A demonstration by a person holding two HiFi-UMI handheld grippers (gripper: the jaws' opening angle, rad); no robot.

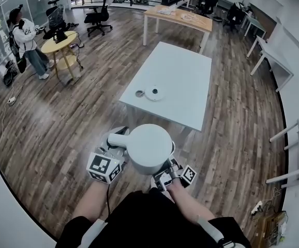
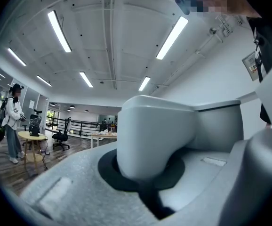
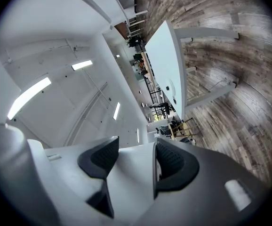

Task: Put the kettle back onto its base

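Note:
I carry a white kettle [image 1: 149, 148] over the wooden floor, short of the near edge of the white table [image 1: 183, 66]. My left gripper [image 1: 113, 150] is shut on its handle [image 2: 155, 135], which fills the gap between the jaws in the left gripper view. My right gripper [image 1: 166, 173] sits at the kettle's near right side. In the right gripper view its dark pads [image 3: 173, 166] press on a white part of the kettle [image 3: 131, 168]. The round white base [image 1: 154, 92] lies on the table near its left front corner.
A small round object [image 1: 139, 93] lies beside the base. Farther off stand a wooden table [image 1: 178, 18], a yellow round table [image 1: 59, 41], an office chair [image 1: 99, 17] and a person [image 1: 25, 40] at the left. White desks [image 1: 273, 53] line the right wall.

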